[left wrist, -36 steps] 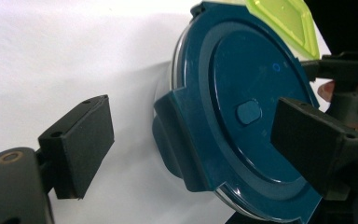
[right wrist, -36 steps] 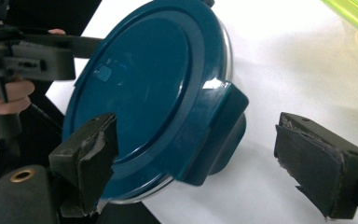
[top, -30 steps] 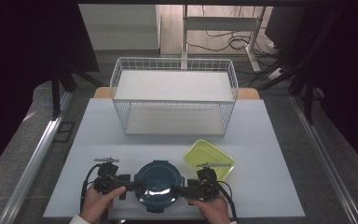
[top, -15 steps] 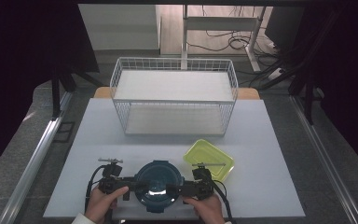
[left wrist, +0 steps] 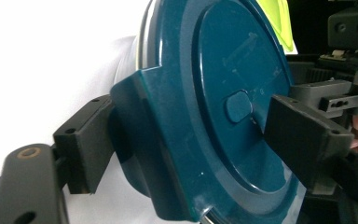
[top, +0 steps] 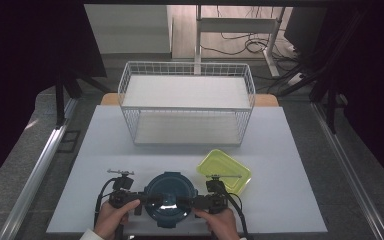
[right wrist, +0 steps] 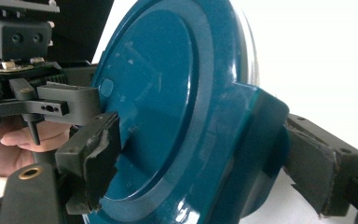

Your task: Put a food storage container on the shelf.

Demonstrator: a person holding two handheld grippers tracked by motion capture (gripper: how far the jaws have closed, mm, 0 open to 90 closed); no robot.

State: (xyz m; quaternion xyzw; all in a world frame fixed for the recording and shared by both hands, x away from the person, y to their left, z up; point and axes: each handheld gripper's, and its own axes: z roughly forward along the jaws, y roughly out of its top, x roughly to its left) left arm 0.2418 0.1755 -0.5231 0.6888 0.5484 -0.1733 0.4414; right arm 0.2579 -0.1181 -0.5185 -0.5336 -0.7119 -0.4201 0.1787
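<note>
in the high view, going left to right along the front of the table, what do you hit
left hand → left gripper → blue container → right gripper → yellow-green lid, which lies a little farther back.

Round dark teal lidded container [top: 170,199] sits at near table edge, flanked by 2 grippers. Shallow yellow-green plastic tray [top: 224,171] blocks the way just right-forward of it. White wire basket [top: 187,109] fills far middle. Bare white tabletop [top: 105,150] between basket and container, also far left and right.
</note>
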